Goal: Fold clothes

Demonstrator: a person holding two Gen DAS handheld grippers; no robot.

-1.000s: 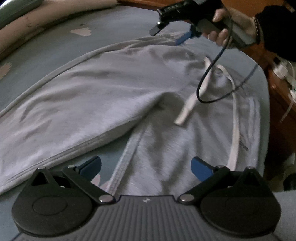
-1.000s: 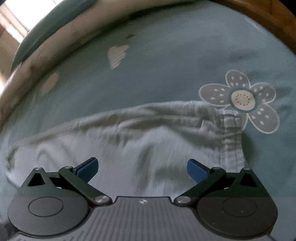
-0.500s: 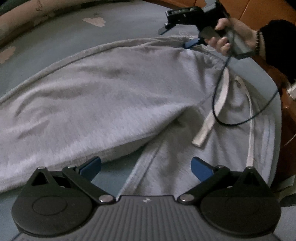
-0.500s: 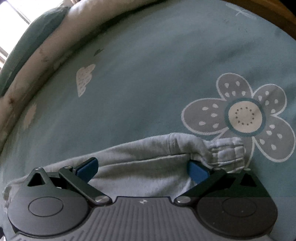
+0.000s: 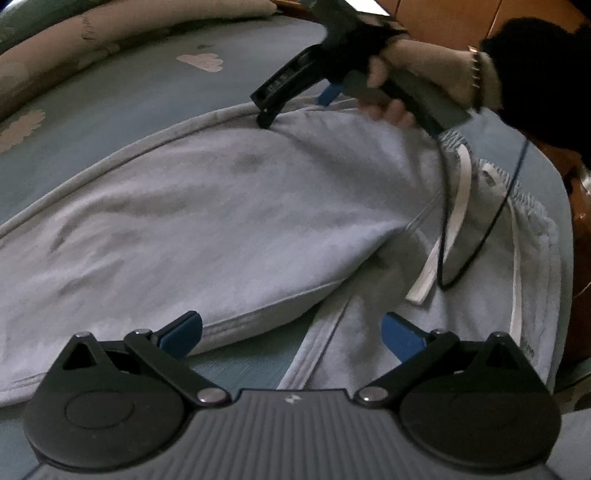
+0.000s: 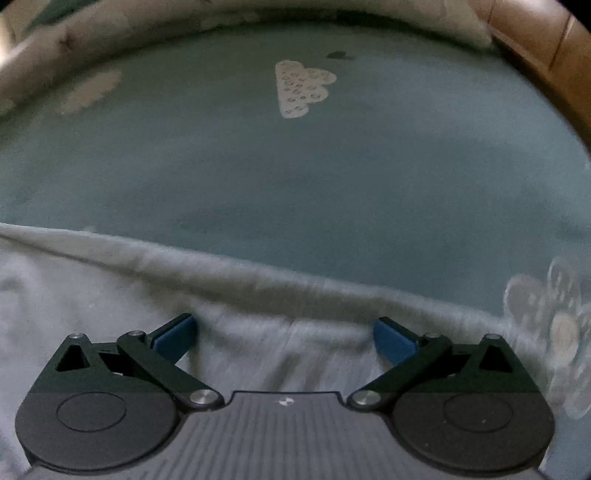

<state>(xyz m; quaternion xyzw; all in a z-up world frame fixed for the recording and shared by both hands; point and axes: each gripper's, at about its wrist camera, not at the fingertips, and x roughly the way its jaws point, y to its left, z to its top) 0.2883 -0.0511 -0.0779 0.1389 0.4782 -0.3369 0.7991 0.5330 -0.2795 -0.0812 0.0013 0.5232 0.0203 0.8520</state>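
Light grey sweatpants [image 5: 207, 221] lie spread on a blue bedsheet [image 5: 110, 96], one leg folded over the other, with a white drawstring [image 5: 454, 221] trailing near the waistband. My left gripper [image 5: 291, 332] hovers open at the near edge of the pants, above the crotch seam, holding nothing. In the left wrist view the right gripper [image 5: 295, 99], held by a hand [image 5: 413, 70] in a dark sleeve, presses down at the far edge of the cloth. From its own camera my right gripper [image 6: 284, 336] stands open over the grey fabric [image 6: 110, 295], jaws wide apart.
The sheet [image 6: 295, 177] carries cloud and flower prints [image 6: 303, 88]. A rolled beige blanket [image 5: 74, 40] lines the far side of the bed. A wooden bed frame [image 5: 443, 22] runs along the right. A black cable [image 5: 476, 243] hangs from the right gripper over the waistband.
The right gripper has dropped onto the far edge of the pants and slid left along it, away from the flower print. The left gripper has crept closer to the pants.
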